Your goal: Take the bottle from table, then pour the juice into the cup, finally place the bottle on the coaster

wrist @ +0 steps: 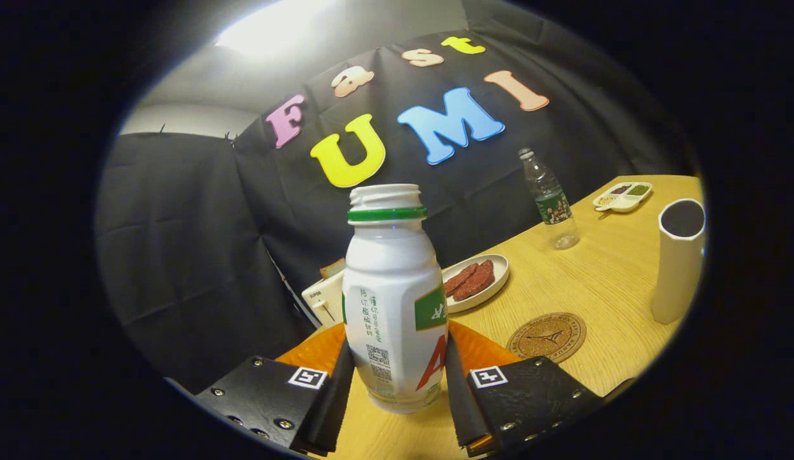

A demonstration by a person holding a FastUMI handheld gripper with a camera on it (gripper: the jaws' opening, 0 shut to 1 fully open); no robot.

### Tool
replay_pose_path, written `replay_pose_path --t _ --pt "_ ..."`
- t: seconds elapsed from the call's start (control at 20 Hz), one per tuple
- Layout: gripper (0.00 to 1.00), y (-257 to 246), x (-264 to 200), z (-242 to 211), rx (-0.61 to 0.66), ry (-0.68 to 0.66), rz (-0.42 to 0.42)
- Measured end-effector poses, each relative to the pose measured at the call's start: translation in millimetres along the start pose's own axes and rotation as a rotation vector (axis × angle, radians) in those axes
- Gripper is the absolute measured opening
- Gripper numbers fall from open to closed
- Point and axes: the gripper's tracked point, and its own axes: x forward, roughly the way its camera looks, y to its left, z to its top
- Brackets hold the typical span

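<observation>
A white juice bottle [392, 300] with a green neck ring and no cap sits between my fingers, and my gripper [397, 383] is shut on its lower body. The view is tilted, and the bottle's base hangs just above the wooden table [601, 281]. A round cork coaster [546, 337] lies on the table just ahead and to the right of my right finger. A tall white cup [677, 259] with a dark opening stands further right, beyond the coaster.
An oval plate [477, 281] with reddish-brown slices lies behind the juice bottle. A clear water bottle [550, 201] stands farther back. A small divided dish [622, 196] sits near the far table edge. A white box [323, 295] lies behind the bottle to the left.
</observation>
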Motion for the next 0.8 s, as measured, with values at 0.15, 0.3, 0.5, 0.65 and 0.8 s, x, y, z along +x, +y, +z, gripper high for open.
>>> replay_pose_path --t 0.15,0.3,0.5,0.65,0.8 --pt "0.66 -8 -3 22 0.122 -0.067 -0.007" --pt "0.66 -23 -6 38 0.229 -0.111 -0.029" --pt "0.66 -43 -16 50 0.344 -0.149 -0.058" --pt "0.66 -57 -20 56 0.44 -0.175 -0.084" --pt "0.66 -70 -24 62 0.558 -0.208 -0.093"
